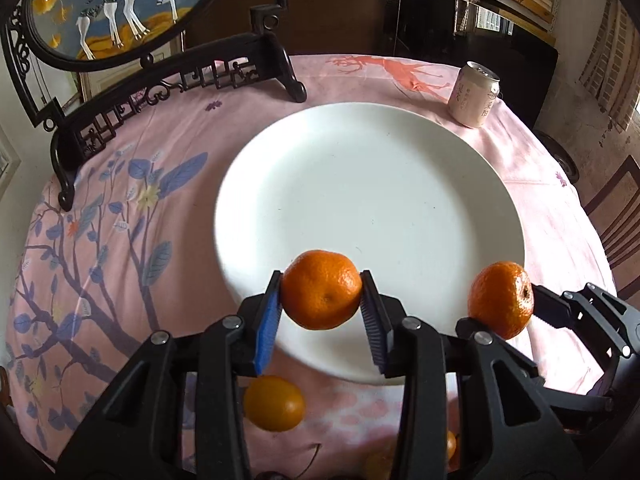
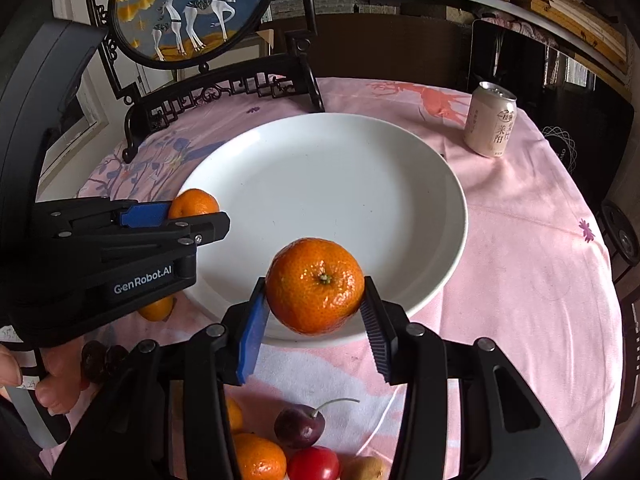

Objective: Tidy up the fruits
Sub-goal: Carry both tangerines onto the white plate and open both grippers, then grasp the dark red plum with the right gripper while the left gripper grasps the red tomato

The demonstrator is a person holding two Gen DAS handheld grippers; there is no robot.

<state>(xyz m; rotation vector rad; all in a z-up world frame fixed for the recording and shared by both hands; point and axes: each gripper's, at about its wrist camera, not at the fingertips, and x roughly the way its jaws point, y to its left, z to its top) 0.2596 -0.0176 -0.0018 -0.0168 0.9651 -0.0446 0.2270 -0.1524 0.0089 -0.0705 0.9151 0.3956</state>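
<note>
Two grippers, each clamped on a mandarin, appear over the near edge of a white plate [image 1: 360, 200] that sits on a pink patterned tablecloth [image 1: 120, 240]. From the left wrist camera we see the left gripper [image 1: 322, 292] with its blue-padded fingers [image 1: 267, 320] pressed against both sides of the left mandarin [image 1: 321, 289], which hangs above the near rim of the plate. To its right in the same view we see the right gripper [image 1: 502, 306] closed on the right mandarin [image 1: 500, 299], just outside the plate's right rim. From the right wrist camera we see that same right mandarin [image 2: 315, 285], stem end up, squeezed between the ribbed pads of the right gripper [image 2: 315, 300] above the plate's [image 2: 340, 184] near rim, while the left gripper [image 2: 188, 216] enters from the left, marked "GenRobot.AI", with its mandarin [image 2: 194, 202] partly hidden behind the fingers at the plate's left edge. We find the plate itself bare in both views. More fruit lies on the cloth near the cameras: an orange fruit [image 1: 274, 402] below the left gripper, and, in the right wrist view, another mandarin [image 2: 258, 458], a dark cherry [image 2: 299, 426] with a stem, a red fruit [image 2: 313, 465] and a brownish fruit [image 2: 366, 469] at the bottom edge. Beyond the plate we note a pale drink can [image 2: 490, 120] standing upright at the right and a dark carved stand [image 1: 180, 80] holding a round deer picture [image 2: 188, 8] at the left.
</note>
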